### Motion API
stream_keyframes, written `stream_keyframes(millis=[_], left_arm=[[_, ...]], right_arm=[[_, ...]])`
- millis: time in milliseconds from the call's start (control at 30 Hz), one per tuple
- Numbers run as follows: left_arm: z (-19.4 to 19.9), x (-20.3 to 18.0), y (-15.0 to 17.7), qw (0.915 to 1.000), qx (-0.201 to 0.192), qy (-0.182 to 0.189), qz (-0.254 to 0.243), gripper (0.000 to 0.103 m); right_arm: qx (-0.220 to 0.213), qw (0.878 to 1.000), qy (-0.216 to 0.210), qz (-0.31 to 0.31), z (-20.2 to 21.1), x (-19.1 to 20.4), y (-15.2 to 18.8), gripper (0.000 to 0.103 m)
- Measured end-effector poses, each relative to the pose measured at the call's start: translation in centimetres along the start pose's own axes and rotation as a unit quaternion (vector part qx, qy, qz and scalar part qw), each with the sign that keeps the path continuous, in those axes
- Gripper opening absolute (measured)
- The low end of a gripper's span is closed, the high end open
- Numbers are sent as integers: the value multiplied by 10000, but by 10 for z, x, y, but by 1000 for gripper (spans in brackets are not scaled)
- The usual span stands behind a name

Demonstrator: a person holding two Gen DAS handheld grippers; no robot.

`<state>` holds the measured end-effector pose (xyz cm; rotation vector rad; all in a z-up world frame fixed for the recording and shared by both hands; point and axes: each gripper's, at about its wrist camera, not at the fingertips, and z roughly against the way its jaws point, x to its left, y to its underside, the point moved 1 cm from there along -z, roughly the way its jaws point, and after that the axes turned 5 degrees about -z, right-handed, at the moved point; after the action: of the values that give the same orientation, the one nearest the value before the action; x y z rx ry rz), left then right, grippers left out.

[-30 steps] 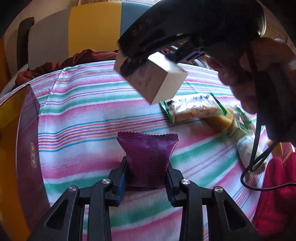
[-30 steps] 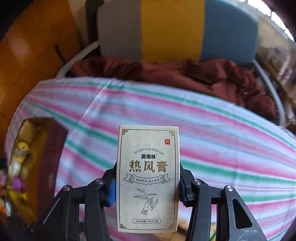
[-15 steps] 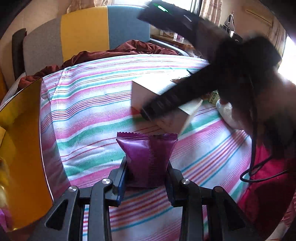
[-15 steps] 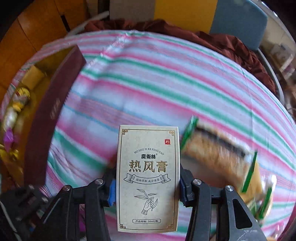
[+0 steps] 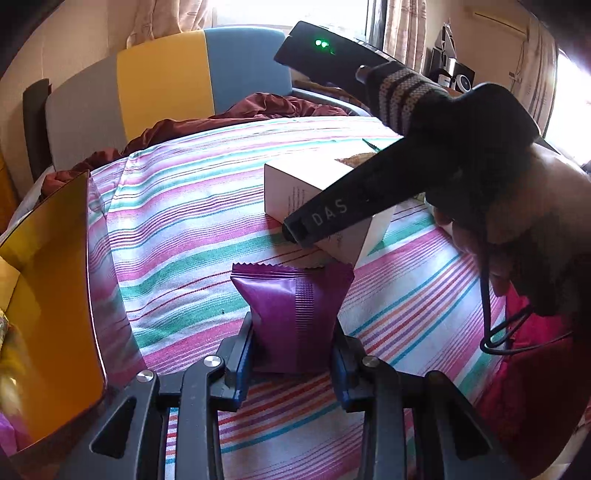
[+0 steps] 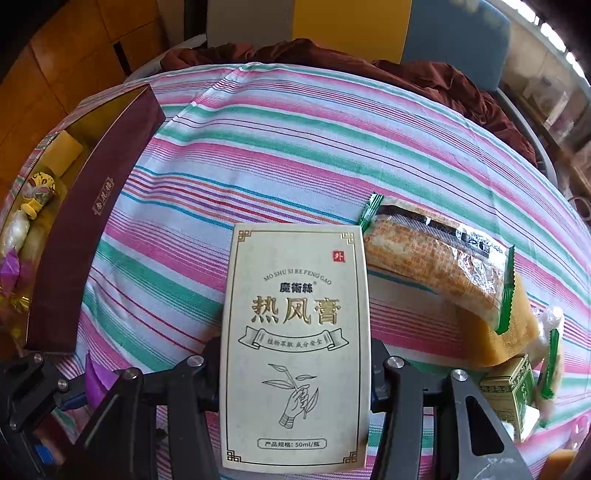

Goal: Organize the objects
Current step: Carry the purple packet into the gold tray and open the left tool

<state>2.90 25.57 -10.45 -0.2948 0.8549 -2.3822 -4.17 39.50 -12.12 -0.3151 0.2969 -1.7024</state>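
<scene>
- The left gripper point(image 5: 293, 354) pinched the purple packet point(image 5: 291, 314) above the striped cloth point(image 5: 177, 221).
- The right gripper point(image 6: 295, 365) clamped the cream box point(image 6: 295, 343) — it risked toppling onto the wrapped snack point(image 6: 436, 266) if released tilted.

- You get strong daylight from the windows point(image 5: 399, 22) behind, blown out at the far right.
- Both views bend hard at their dark corners.
- The gold box wall point(image 5: 55, 295) glares; its contents at lower left blur.
- The striped cloth point(image 6: 295, 147) stays sharp.
</scene>
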Motion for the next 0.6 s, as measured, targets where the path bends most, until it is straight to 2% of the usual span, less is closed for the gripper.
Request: stream_keyframes(millis=[133, 400, 500, 600], left_arm=[[4, 0, -2, 9999, -12, 146, 3, 34], [50, -7, -17, 9967, -605, 518, -151, 34], [78, 14, -24, 9947, -884, 500, 164, 34], [98, 60, -24, 9924, -974, 221, 725, 34]], right_arm=[[-18, 10000, -14, 23, -2, -4, -1, 53], [-61, 10000, 13, 67, -2, -2, 1, 53], [-73, 9999, 14, 76, -1, -2, 0, 53], [-78, 9999, 28, 93, -1, -3, 0, 53]])
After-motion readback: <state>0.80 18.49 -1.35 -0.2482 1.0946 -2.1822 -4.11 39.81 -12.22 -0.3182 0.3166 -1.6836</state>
